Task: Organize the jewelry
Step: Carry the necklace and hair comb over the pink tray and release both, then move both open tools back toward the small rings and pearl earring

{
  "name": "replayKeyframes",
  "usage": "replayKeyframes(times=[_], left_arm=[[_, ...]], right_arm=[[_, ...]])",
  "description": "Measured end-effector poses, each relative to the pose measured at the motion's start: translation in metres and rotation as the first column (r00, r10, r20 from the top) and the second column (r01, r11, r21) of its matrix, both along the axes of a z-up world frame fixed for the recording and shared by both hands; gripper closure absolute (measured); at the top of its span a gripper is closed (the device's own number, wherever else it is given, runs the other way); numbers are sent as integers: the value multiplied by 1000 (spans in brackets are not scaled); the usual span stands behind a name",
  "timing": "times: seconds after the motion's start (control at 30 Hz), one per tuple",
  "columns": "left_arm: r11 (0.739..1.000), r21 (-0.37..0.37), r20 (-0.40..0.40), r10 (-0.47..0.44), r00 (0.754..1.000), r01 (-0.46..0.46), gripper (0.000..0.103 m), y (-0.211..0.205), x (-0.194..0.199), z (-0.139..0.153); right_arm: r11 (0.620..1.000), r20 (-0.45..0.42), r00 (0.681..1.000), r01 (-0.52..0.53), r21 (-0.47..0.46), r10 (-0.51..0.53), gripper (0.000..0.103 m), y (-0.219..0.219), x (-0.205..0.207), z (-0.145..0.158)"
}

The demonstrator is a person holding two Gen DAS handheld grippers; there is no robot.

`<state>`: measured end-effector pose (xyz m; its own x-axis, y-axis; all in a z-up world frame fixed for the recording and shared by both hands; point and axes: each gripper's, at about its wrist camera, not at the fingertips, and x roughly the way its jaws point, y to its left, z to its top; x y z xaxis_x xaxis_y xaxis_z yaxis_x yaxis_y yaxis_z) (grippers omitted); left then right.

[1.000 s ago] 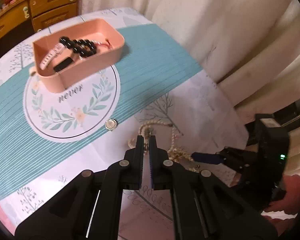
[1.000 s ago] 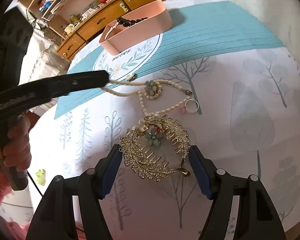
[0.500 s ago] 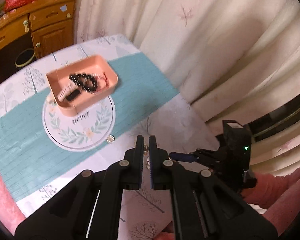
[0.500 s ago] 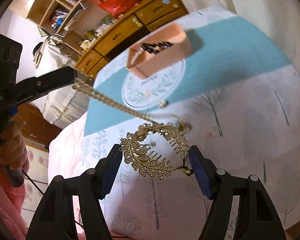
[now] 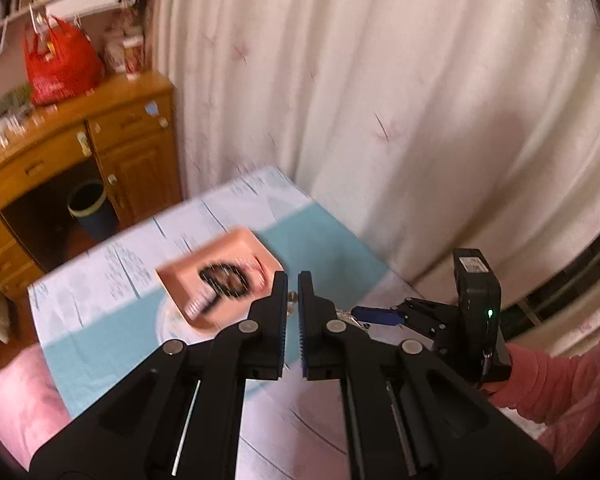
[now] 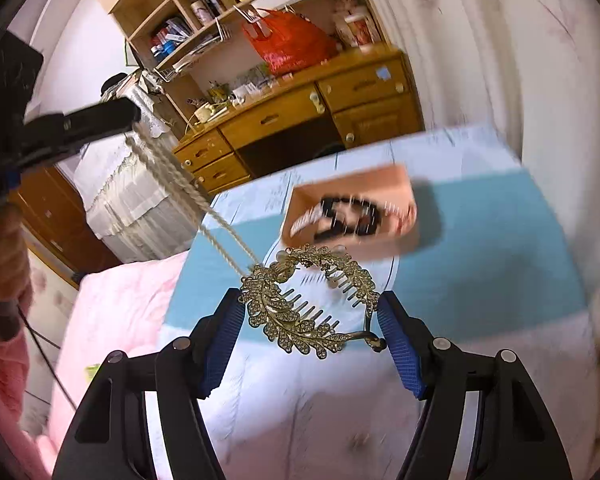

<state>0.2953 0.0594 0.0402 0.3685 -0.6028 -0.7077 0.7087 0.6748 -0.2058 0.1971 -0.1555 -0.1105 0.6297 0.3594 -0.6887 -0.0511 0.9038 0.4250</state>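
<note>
Both tools have risen well above the desk since the earlier frames, lifting the jewelry off the cloth. At far left in the right wrist view, the left tool is clenched on the pearl necklace, whose strands run taut down and rightward to the gold leaf hair comb; the far end looks caught on the comb. That comb sits between the blue pads of the right tool, grasped at both ends, hanging in the air above the near part of the desk. Farther right and beyond, the pink tray rests on the teal stripe, holding a dark bead bracelet, blurred. A wooden dresser stands behind.
</note>
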Motion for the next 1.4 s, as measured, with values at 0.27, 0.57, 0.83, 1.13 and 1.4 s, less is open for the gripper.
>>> replayKeyframes(times=[0.27, 0.57, 0.83, 1.13, 1.4], left_arm=[[996, -46, 83, 82, 993, -79, 100, -3, 56, -7], [985, -62, 22, 160, 987, -159, 100, -11, 101, -76], [967, 30, -163, 254, 953, -252, 99, -4, 129, -134], [955, 131, -194, 289, 937, -267, 53, 11, 107, -170], [904, 281, -206, 384, 900, -321, 40, 21, 61, -225]], right_arm=[[993, 61, 993, 102, -56, -98, 35, -17, 61, 4], [976, 130, 987, 116, -186, -92, 34, 0, 133, -23], [975, 36, 991, 133, -180, -128, 14, 1, 158, -54], [977, -32, 991, 123, -173, -130, 14, -8, 133, -66], [966, -62, 991, 98, -239, -116, 14, -19, 93, -84]])
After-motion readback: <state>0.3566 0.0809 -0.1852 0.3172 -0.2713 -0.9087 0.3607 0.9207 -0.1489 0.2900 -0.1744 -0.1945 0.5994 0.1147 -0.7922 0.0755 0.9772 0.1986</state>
